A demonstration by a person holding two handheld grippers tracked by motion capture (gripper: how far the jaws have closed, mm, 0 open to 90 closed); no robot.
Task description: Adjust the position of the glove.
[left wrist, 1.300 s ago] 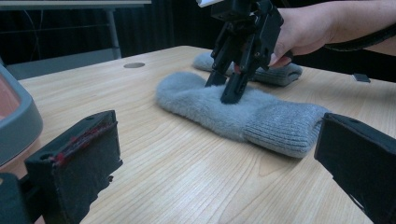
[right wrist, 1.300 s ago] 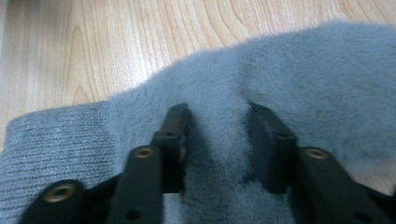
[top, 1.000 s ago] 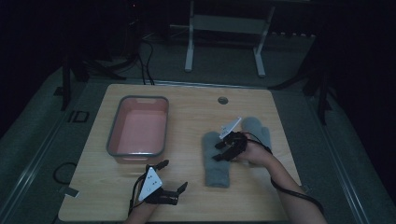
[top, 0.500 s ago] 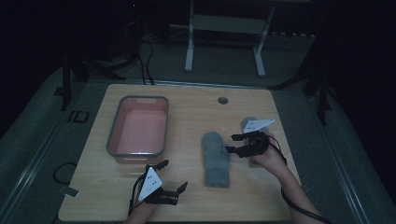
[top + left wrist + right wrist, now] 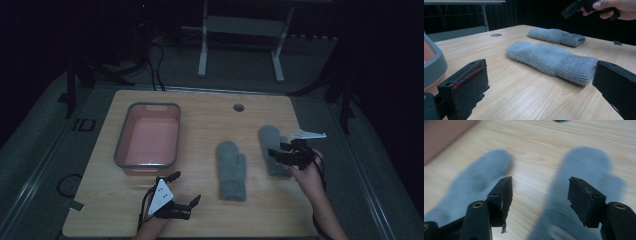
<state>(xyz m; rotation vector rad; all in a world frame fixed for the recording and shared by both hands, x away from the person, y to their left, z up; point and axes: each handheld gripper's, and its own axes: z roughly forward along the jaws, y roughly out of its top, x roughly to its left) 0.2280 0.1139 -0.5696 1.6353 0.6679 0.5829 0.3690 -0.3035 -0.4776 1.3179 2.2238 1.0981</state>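
Observation:
Two grey knit mittens lie flat on the wooden table. One mitten (image 5: 231, 170) (image 5: 551, 58) (image 5: 474, 183) rests mid-table. The other mitten (image 5: 270, 137) (image 5: 556, 36) (image 5: 585, 166) lies to its right. My right gripper (image 5: 278, 156) (image 5: 541, 200), held in a hand, hovers open just above the right mitten's cuff end, nothing between its jaws. It also appears far off in the left gripper view as the right gripper (image 5: 574, 7). My left gripper (image 5: 184, 189) (image 5: 540, 92) sits low near the front edge, wide open and empty, facing the middle mitten's cuff.
A grey-rimmed tray (image 5: 120, 150) (image 5: 434, 65) with a pink inside stands at the table's left. A round cable hole (image 5: 238, 107) (image 5: 496, 35) sits near the far edge. Bare wood lies between the mittens and along the front.
My right gripper has moved rightward, from over the middle mitten to over the right mitten. The left gripper and both mittens have stayed put.

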